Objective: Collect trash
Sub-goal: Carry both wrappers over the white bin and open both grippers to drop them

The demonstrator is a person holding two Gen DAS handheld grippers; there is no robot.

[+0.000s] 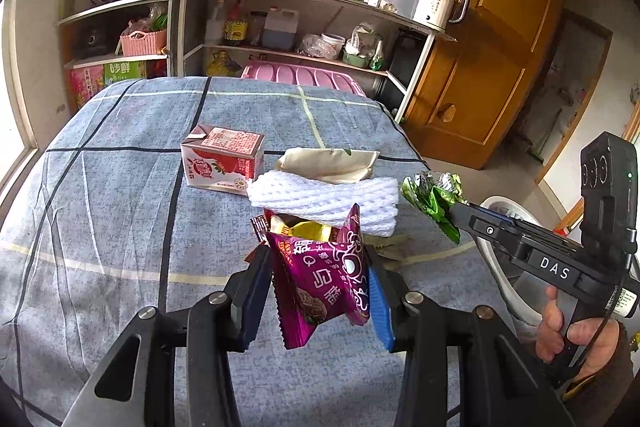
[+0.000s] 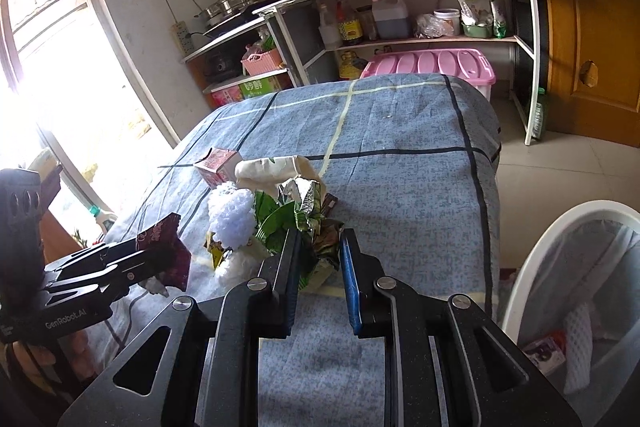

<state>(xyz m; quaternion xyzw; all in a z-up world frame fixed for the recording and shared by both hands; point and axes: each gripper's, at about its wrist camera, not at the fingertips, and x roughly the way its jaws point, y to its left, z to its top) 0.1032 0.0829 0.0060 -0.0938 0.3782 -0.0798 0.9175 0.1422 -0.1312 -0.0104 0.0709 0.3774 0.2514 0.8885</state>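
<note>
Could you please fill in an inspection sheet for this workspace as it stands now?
Surface: table under a blue checked cloth.
Job's things: pink carton, white foam net and beige wrapper lie on the cloth; white bin beside the table already holds trash.
Clutter: nothing seen beyond the trash.
Grippers: left tool shut on a purple snack packet; right tool shut on a green foil wrapper.
Cables: thin cord at the right handle.
Surroundings: shelves, kettle, wooden door, pink bin.
</note>
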